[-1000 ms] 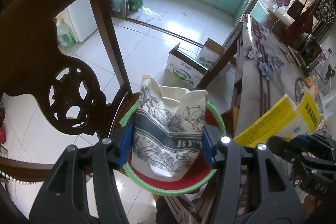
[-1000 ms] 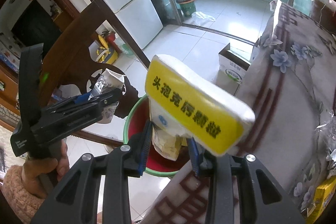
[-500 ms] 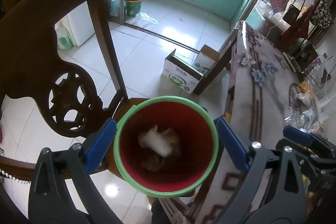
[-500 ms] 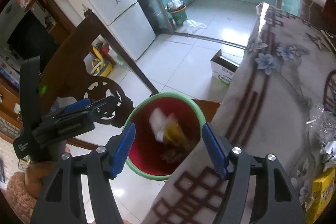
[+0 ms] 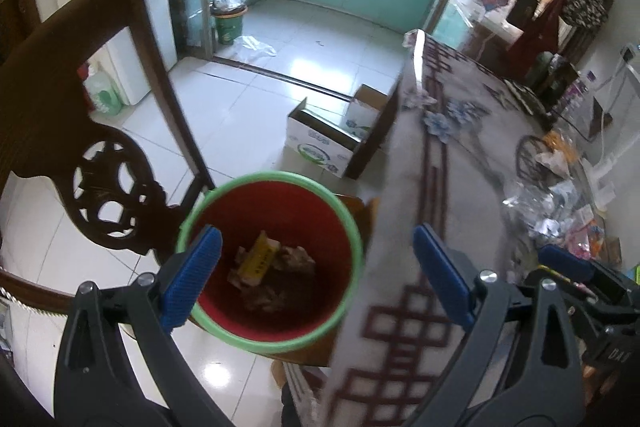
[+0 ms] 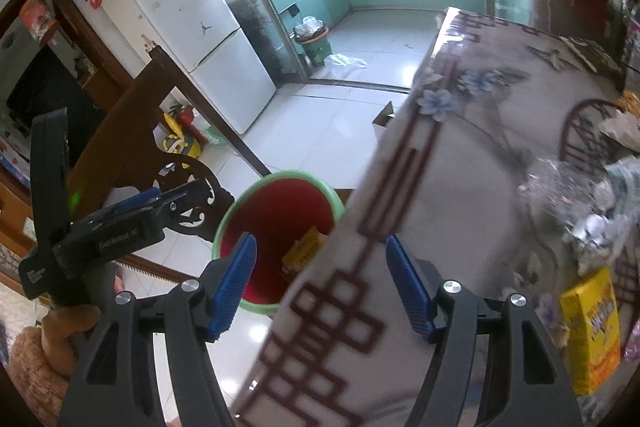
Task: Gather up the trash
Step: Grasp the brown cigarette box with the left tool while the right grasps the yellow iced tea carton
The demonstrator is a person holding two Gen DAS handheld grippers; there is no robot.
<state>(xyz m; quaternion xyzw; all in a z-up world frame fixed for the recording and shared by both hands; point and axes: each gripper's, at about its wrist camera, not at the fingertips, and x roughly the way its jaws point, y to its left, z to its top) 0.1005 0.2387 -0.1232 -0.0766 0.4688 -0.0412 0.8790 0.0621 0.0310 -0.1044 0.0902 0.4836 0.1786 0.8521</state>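
Both tools are empty with jaws spread wide: the left tool (image 5: 316, 275) hangs over the red bin (image 5: 280, 337), the right tool (image 6: 320, 279) over the bench (image 6: 460, 147) edge just beside it; a yellow box (image 5: 260, 261) and crumpled scraps already lie in the bin's bottom; judged from this, 1 drop is done and the next pickup is in hand; more trash sits on the bench, a yellow carton (image 6: 590, 327) and foil wrappers (image 6: 592, 223); the right tool would need to swing toward them and close.

Right claw (image 6: 322, 281) agape above table edge (image 6: 400, 163), red bin (image 6: 276, 211)
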